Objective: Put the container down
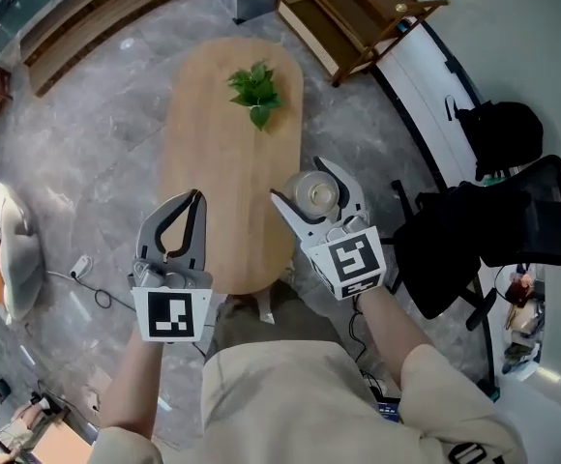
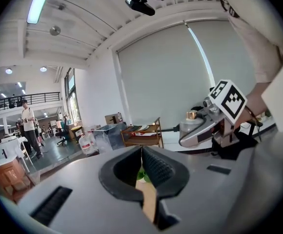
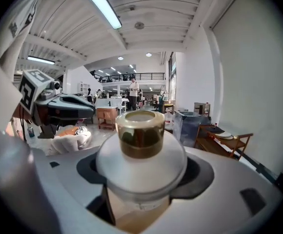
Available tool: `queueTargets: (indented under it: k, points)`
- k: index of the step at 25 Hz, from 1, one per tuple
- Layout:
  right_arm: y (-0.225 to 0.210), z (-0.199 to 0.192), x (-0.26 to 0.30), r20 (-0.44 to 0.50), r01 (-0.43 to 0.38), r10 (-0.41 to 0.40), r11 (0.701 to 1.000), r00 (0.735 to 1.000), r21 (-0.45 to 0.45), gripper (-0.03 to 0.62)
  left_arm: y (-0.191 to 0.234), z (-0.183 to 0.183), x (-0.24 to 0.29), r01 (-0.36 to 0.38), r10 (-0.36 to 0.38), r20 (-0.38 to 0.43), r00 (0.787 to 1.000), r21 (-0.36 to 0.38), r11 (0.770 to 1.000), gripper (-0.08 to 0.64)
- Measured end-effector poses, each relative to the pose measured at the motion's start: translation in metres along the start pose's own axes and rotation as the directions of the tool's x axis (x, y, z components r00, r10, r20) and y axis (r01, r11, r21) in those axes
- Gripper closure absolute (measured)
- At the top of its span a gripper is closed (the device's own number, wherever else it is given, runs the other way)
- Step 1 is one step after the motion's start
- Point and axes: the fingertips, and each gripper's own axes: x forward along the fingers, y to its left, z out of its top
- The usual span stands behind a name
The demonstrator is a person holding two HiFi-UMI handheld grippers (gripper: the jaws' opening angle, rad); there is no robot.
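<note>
A squat white container (image 1: 316, 193) with a gold cap (image 3: 140, 130) sits between the jaws of my right gripper (image 1: 305, 185), which is shut on its body (image 3: 140, 162). In the head view it is over the near right part of the oval wooden table (image 1: 213, 143). My left gripper (image 1: 196, 197) is over the table's near left edge, its jaws closed together with nothing between them (image 2: 142, 152). The left gripper view shows the right gripper (image 2: 214, 116) carrying the container (image 2: 190, 123) off to the right. The container's base is hidden.
A small green plant (image 1: 255, 90) stands at the table's far end. A wooden shelf unit (image 1: 358, 17) is beyond it to the right. Black office chairs (image 1: 493, 220) crowd the right side. A cushion (image 1: 5, 249) and a cable (image 1: 82, 269) lie on the floor at left.
</note>
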Motion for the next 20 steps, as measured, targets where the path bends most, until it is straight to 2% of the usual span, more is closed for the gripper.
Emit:
queueTargets:
  k: [7, 11, 16, 20]
  points:
    - [-0.018, -0.080, 0.059, -0.002, 0.031, -0.031, 0.998, 1.000, 0.047, 0.259, -0.003, -0.051, 0.058, 0.025, -0.025, -0.005, 1.000, -0.001, 1.000, 0.552]
    - [-0.020, -0.130, 0.089, -0.008, 0.035, -0.035, 0.996, 0.999, 0.076, 0.259, -0.005, -0.095, 0.088, 0.009, -0.010, -0.013, 1.000, -0.048, 0.999, 0.552]
    - [-0.013, -0.195, 0.123, -0.041, 0.018, -0.015, 0.996, 0.999, 0.088, 0.259, -0.027, -0.149, 0.119, 0.040, -0.042, -0.033, 0.999, -0.048, 0.998, 0.552]
    - [-0.003, -0.254, 0.146, -0.087, 0.010, 0.000, 0.994, 0.996, 0.111, 0.259, -0.047, -0.206, 0.136, 0.058, -0.068, -0.090, 0.994, -0.118, 0.991, 0.552]
